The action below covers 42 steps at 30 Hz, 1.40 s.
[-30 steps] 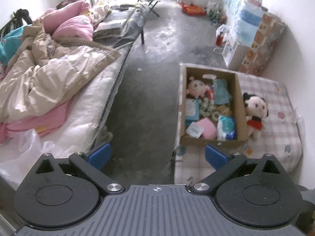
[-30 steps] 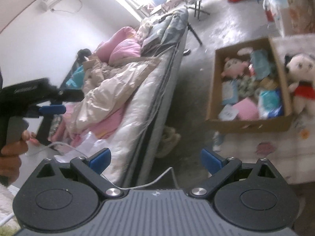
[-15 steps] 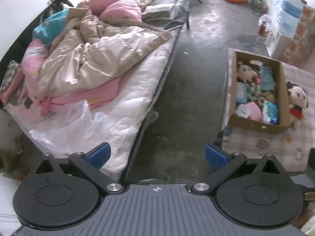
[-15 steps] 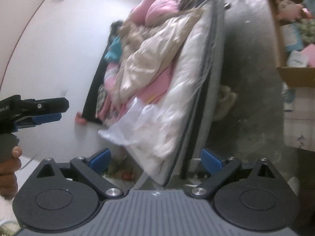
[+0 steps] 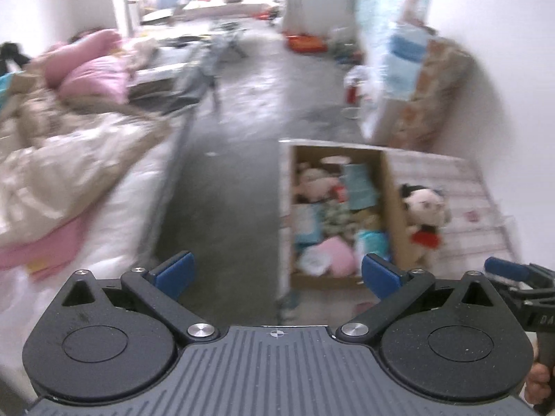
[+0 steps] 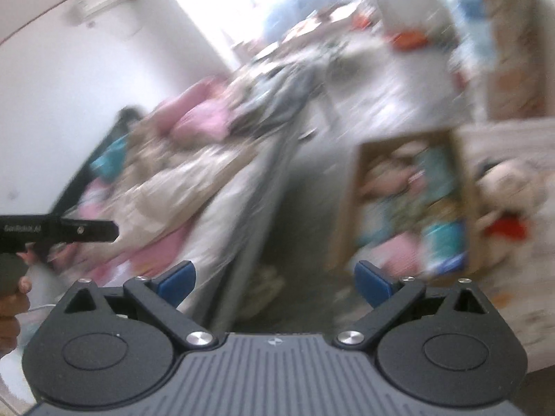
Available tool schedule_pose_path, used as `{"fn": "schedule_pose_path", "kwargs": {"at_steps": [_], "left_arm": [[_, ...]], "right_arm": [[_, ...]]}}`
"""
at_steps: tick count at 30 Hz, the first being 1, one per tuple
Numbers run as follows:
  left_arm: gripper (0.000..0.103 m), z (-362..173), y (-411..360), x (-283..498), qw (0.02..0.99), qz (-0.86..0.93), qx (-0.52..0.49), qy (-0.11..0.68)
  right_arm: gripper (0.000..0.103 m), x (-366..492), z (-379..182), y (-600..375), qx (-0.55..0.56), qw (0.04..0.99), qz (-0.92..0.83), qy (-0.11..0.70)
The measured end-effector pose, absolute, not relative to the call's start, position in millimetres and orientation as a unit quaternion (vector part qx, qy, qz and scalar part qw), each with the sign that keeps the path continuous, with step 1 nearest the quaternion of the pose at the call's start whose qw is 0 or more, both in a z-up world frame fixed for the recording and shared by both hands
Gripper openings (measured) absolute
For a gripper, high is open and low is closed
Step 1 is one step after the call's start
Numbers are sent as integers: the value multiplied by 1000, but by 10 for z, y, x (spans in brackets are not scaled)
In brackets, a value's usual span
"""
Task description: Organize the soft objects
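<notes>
Both views are blurred, the right wrist view more heavily. The left gripper (image 5: 275, 272) is spread wide with nothing between its 2 blue pads (image 5: 173, 272); bare grey floor (image 5: 229, 187) lies straight ahead of it. The right gripper (image 6: 274, 279) is equally wide apart and empty, with the same floor showing ahead of it.

Ahead and to the right of the left gripper sits an open cardboard box (image 5: 390, 187) on a checked mat (image 5: 461, 190). The box is packed with soft things: a pink plush doll (image 5: 317, 182) at its far end, teal cloth (image 5: 360, 183) beside that, and a pink soft item (image 5: 336, 253) at the near end, close beyond the right pad. A black-haired plush doll (image 5: 425, 211) with a red scarf sits on the mat just outside the box's right wall, touching or nearly touching it.

To the left of both grippers runs a bed (image 5: 114, 208) heaped with a beige quilt (image 5: 69, 159) and 2 pink pillows (image 5: 93, 76) farther off.

In the right wrist view the same box (image 6: 347, 215) lies ahead and to the right. At the left edge a hand (image 6: 12, 306) holds the other gripper's handle.
</notes>
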<state>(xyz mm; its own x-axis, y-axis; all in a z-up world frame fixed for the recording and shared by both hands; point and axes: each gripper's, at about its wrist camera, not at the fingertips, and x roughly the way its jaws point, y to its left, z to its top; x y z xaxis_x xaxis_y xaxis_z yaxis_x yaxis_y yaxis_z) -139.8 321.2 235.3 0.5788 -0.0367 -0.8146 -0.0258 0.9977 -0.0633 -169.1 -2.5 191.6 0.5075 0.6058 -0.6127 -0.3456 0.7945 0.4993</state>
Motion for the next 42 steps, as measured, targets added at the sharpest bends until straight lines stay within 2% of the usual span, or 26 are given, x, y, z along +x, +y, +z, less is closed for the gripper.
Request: {"fn": "schedule_pose_path", "kwargs": {"at_steps": [4,9,14,28,42], "left_arm": [[103,1978,2944,-1109,888,-48,-44,455],[103,1343,2571,-832,880,-72,-19,469],[103,980,2315,-699,878,-73,-2,474],[102,996,1816,-360,884,-84,15,460],[103,744,1668,-349,843,-67,41,532]], "right_arm": [[101,-1619,1827,-403,140,889,212,382],[101,-1525,1284,-589,139,899,147,389],[101,-1392,838,-660,158,901,90,393],[103,-1082,963,-945,149,900,-67,404],[103,-1107,889,-963,102,879,-108,452]]}}
